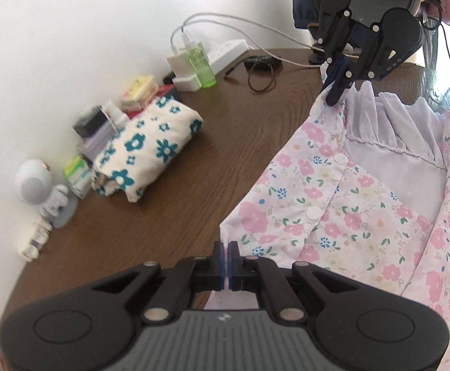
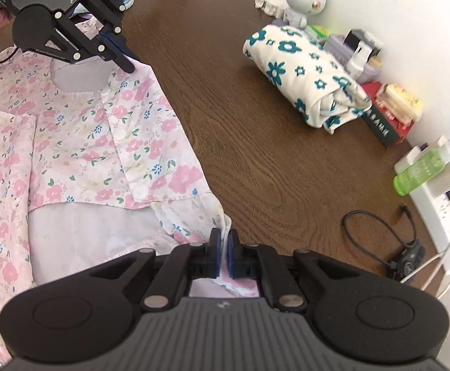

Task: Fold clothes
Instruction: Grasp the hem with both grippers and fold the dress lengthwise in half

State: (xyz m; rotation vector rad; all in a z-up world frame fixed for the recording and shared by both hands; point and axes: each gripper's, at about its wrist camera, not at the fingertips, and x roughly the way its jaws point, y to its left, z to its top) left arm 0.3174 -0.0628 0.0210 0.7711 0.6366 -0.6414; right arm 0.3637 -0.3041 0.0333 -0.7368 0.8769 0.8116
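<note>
A: Where does the right hand-held gripper (image 2: 224, 249) sit?
B: Pinched onto a corner of the pink floral shirt (image 2: 95, 142) — fabric between its blue pads.
A: And the left hand-held gripper (image 2: 125, 58)?
B: Closed on the far corner. The shirt lies flat on the counter (image 2: 255, 170) — a folded blue-flowered cloth (image 2: 305, 77) well apart.

Left gripper (image 1: 225, 255) and right gripper (image 2: 224, 245): black linkage arms showing silver screws, blue finger pads, ribbed grey housings.

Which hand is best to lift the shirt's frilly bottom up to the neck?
Probably right: the right gripper pinches the shirt at its frilly corner; the left gripper holds the shoulder.
</note>
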